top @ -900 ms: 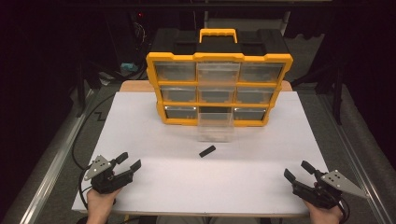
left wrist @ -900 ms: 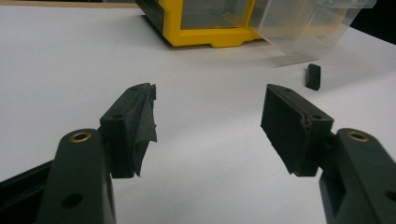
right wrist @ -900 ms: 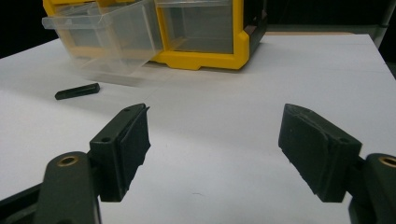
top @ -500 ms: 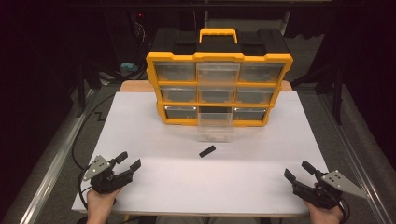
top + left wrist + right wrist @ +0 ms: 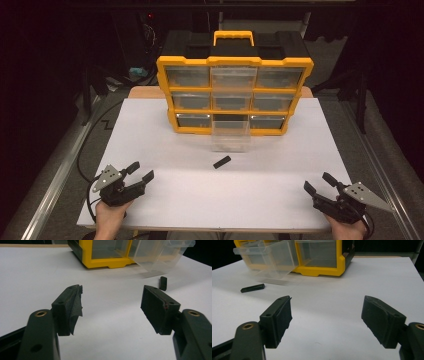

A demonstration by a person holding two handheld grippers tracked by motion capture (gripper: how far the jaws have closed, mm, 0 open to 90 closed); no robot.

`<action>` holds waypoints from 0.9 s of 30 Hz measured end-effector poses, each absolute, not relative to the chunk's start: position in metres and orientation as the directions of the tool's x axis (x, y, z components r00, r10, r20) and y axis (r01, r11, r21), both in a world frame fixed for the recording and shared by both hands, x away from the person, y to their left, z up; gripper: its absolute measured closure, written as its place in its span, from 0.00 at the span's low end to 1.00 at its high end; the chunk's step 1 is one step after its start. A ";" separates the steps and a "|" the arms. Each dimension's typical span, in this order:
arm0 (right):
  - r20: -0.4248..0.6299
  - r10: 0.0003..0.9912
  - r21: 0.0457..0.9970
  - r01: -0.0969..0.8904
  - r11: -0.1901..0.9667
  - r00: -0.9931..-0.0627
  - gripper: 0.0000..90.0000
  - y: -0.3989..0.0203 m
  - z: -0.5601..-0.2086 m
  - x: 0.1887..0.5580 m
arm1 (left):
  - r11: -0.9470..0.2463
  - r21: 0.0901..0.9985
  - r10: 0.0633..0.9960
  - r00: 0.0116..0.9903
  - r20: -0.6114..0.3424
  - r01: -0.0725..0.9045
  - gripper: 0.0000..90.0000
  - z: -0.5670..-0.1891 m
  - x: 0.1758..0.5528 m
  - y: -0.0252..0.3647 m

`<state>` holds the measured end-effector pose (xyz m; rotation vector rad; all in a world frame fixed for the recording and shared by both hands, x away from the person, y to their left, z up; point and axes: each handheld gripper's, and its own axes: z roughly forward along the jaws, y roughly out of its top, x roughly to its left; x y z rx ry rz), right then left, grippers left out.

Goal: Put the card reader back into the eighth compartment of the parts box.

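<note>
Black bar (image 5: 222, 162) just before pulled-out clear drawer (image 5: 230, 134) of yellow organizer (image 5: 234, 95); both grippers' jaws apart, empty.

No visible change: both claws and small black piece (image 5: 221, 162) unmoved.

Left tongs (image 5: 141, 171) gape wide; right tongs (image 5: 318, 183) likewise, both low.
</note>
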<state>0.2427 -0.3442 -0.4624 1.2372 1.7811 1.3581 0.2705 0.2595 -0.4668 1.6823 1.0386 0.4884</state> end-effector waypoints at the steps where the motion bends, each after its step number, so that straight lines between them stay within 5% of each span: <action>1: 0.088 0.910 0.944 0.326 0.054 -0.406 0.27 -0.344 -0.462 0.243 | -0.068 0.916 0.823 0.541 -0.172 0.395 0.38 -0.466 0.271 0.259; 27: 0.088 0.910 0.944 0.325 0.053 -0.405 0.27 -0.343 -0.462 0.243 | -0.083 0.919 0.790 0.587 -0.175 0.386 0.38 -0.457 0.278 0.241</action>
